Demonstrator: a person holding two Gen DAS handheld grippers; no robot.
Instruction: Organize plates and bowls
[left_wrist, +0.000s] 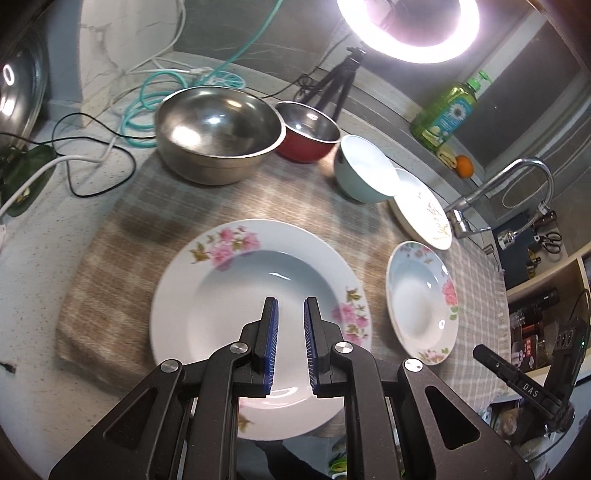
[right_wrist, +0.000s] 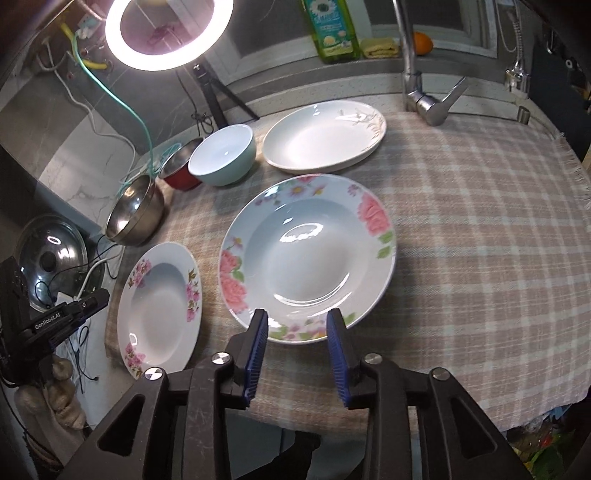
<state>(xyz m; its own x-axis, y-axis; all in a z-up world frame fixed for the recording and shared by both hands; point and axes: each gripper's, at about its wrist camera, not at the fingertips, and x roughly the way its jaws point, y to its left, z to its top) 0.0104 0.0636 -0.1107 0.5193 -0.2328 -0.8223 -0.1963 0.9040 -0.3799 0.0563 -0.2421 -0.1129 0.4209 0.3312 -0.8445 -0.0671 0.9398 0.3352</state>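
Two flowered plates side by side near the front edge of the counter: pink-flower plate (left_wrist: 236, 280), rose plate (right_wrist: 306, 254). Left tongs (left_wrist: 290, 347) and right tongs (right_wrist: 297, 356) spread apart, holding nothing

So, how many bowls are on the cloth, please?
3, in a row at the far side of the cloth: a big steel bowl, a red bowl touching it, and a pale blue bowl next to the plain plate. None seems hidden.
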